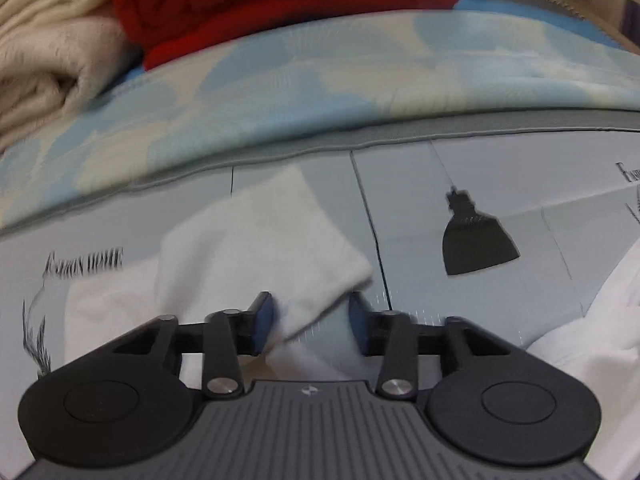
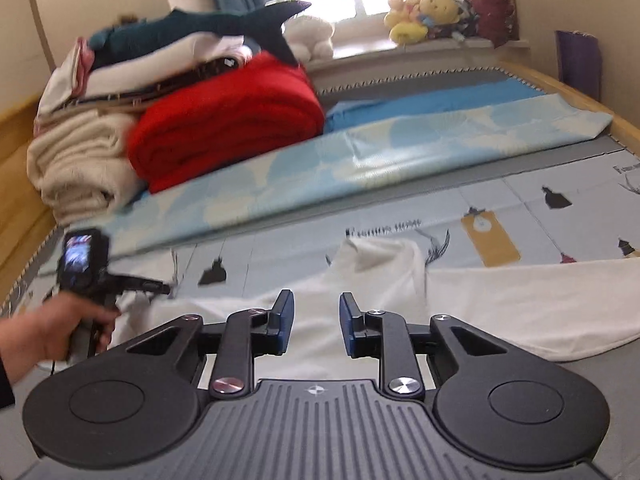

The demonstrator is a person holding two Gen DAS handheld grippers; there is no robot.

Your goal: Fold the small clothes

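Note:
A white garment [image 2: 520,300] lies spread on the pale printed mat [image 2: 520,208], with one part [image 2: 380,264] folded up in a peak. In the left wrist view a thick fold of that white garment [image 1: 260,240] runs down between the blue pads of my left gripper [image 1: 312,320], and both pads press on it. From the right wrist view, a hand [image 2: 60,328] holds the left gripper [image 2: 166,289] at the garment's left end. My right gripper [image 2: 316,320] hovers above the garment's middle, jaws partly apart with nothing between them.
A red blanket [image 2: 228,120] and a cream blanket [image 2: 80,168] are stacked at the back left, with a plush shark [image 2: 200,28] on top. A blue patterned sheet [image 2: 400,148] borders the mat's far side. Stuffed toys [image 2: 424,16] sit on the window sill.

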